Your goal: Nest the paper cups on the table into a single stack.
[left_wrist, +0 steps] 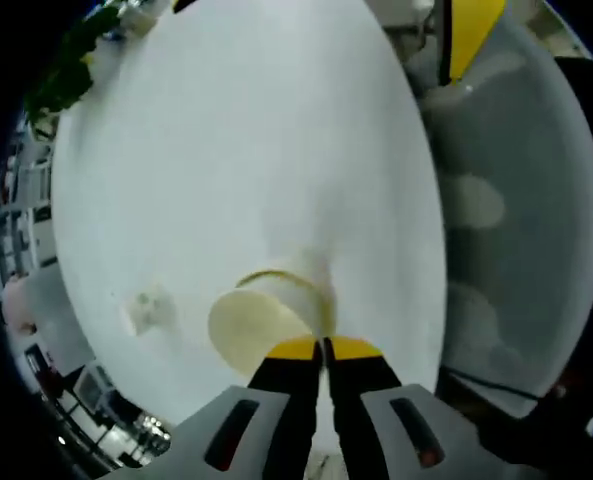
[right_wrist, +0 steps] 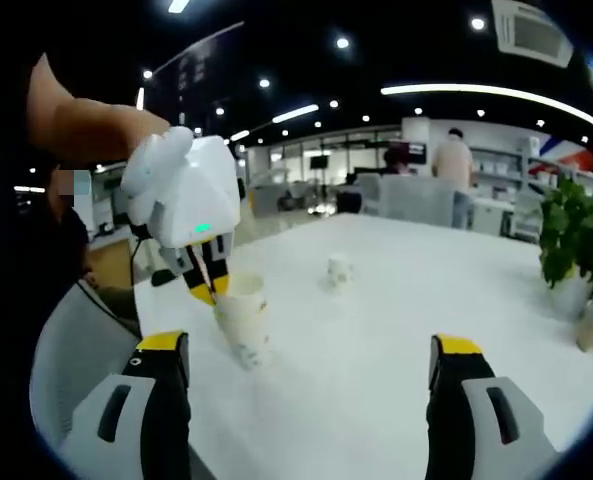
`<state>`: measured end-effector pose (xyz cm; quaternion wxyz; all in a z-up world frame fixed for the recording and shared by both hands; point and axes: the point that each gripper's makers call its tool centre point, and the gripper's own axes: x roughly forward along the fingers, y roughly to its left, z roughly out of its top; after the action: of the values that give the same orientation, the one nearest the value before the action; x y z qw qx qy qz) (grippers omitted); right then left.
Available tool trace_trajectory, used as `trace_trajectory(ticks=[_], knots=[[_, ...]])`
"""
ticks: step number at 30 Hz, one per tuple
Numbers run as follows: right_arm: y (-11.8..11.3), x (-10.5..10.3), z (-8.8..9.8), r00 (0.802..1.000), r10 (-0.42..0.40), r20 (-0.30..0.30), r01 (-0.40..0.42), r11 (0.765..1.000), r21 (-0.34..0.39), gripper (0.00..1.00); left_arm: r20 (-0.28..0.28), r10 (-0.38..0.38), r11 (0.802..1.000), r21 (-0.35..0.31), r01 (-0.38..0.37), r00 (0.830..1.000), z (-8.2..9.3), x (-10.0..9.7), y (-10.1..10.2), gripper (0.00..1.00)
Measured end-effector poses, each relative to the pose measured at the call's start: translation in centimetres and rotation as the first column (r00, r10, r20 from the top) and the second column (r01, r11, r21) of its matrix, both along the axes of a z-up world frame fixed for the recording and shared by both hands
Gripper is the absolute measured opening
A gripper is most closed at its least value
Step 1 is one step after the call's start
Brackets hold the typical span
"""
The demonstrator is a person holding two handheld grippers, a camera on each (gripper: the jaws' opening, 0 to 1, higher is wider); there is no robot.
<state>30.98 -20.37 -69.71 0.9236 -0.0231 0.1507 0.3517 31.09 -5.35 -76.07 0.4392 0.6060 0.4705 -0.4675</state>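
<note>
Left gripper view's soft and blown out on the white table [left_wrist: 246, 150]; ceiling lights [right_wrist: 486, 93] glare, edges warp.

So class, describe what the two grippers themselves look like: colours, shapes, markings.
The left gripper has black jaws with yellow tips on a pale grey body with dark oval slots. In the right gripper view it has a bulky white housing with a small green light. The right gripper matches: grey body, black jaws, yellow tips, dark slots.
</note>
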Motion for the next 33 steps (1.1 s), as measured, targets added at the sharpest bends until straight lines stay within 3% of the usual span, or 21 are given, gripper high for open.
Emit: trace_trajectory(ticks=[10, 17, 25, 29, 31, 33], knots=[[0.6, 0.1, 0.0, 1.000, 0.011, -0.003, -0.011, 1.000, 0.002, 0.98, -0.023, 0.033, 0.999, -0.039, -0.034, 0.999, -0.2, -0.4, -0.3, 0.03], [0.5, 0.2, 0.0, 1.000, 0.012, -0.008, -0.012, 1.000, 0.003, 0.98, -0.017, 0.063, 0.994, -0.088, -0.064, 0.998, 0.1, 0.4, -0.1, 0.17], [0.4, 0.7, 0.6, 1.000, 0.005, 0.001, -0.005, 1.000, 0.011, 0.98, 0.011, 0.108, 0.975, -0.198, -0.104, 0.994, 0.9, 1.6, -0.4, 0.37], [0.5, 0.9, 0.9, 1.000, 0.007, 0.005, -0.007, 1.000, 0.018, 0.98, 0.003, 0.153, 0.945, -0.294, -0.146, 0.988, 2.0, 2.0, -0.2, 0.48], [0.5, 1.1, 1.0, 1.000, 0.007, 0.006, -0.007, 1.000, 0.014, 0.98, -0.001, 0.218, 0.919, -0.336, -0.205, 0.976, 2.4, 2.4, -0.2, 0.54], [0.4, 1.3, 1.0, 1.000, 0.006, 0.005, -0.006, 1.000, 0.010, 0.98, 0.002, 0.249, 0.881, -0.416, -0.225, 0.969, 3.2, 3.1, -0.2, 0.62]])
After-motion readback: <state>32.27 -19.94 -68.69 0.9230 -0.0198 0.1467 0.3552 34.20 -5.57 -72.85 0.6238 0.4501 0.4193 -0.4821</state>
